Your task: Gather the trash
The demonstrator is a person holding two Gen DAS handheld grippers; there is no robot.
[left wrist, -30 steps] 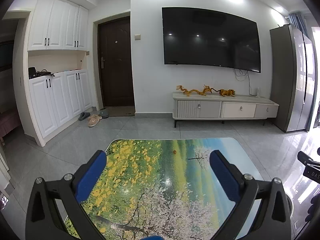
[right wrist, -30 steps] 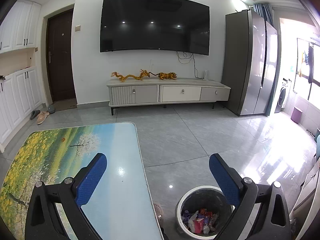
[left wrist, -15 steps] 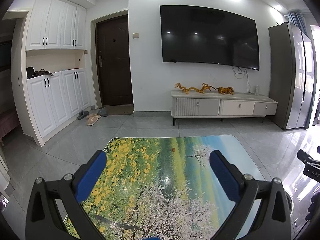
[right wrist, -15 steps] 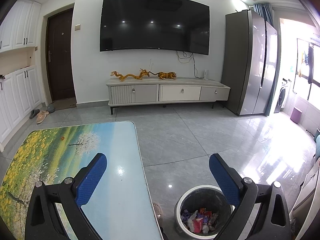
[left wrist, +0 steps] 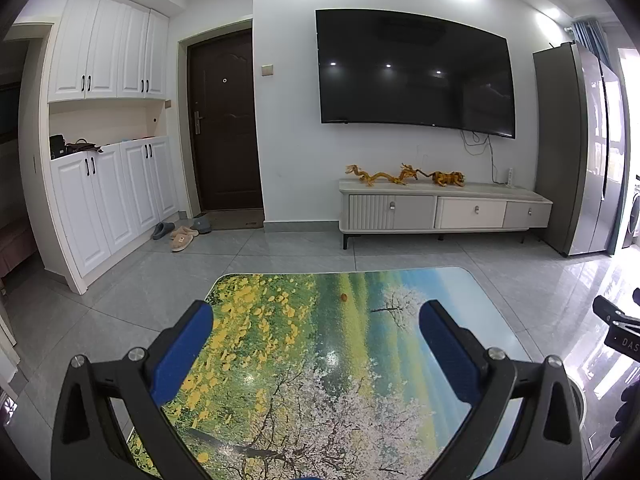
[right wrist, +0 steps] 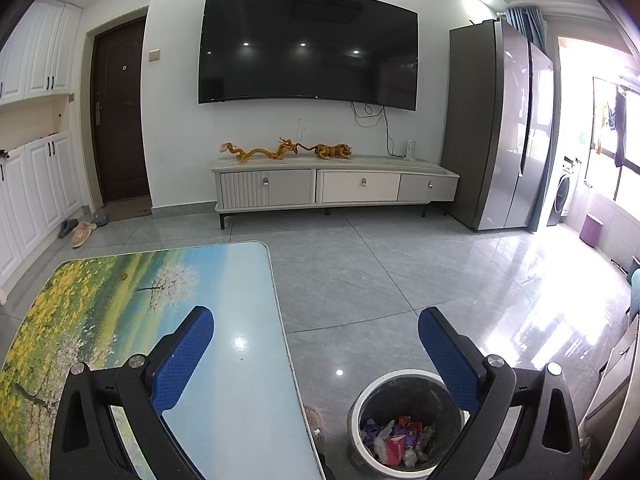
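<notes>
In the left wrist view, the left hand-held gripper [left wrist: 316, 326] fills the bottom of the frame with its blue-padded fingers [left wrist: 180, 354] spread wide and nothing between them: it is released. Beneath and ahead of it lies the counter [left wrist: 280, 312], its glossy top printed with yellow flowers, a white blossoming tree and blue sky. A small orange spot [left wrist: 343, 297] shows on the top near the far edge, just above centre frame; it is too small to tell whether it is an object or part of the print.

In the right wrist view, the right hand-held gripper [right wrist: 316, 326] is likewise released, its jaws wide apart and holding nothing. Its left finger [right wrist: 182, 360] sits over the blue corner of the counter, the right finger over the floor. The trash bin [right wrist: 416, 376], round with a pale rim and dark liner, stands on the grey tiled floor [right wrist: 360, 280] at the bottom centre-right of the frame, just beside the counter's right edge. Collected trash [right wrist: 396, 440], crumpled wrappers in red, white and purple, lies in its bottom.

At the upper centre of both views hangs a wall-mounted television [left wrist: 414, 76] above a low white cabinet [left wrist: 444, 210] carrying golden figurines [left wrist: 380, 176]. A tall grey refrigerator [right wrist: 500, 124] stands at the right, a dark door [left wrist: 226, 120] at the left, with slippers [left wrist: 182, 236] on the floor beside it
</notes>
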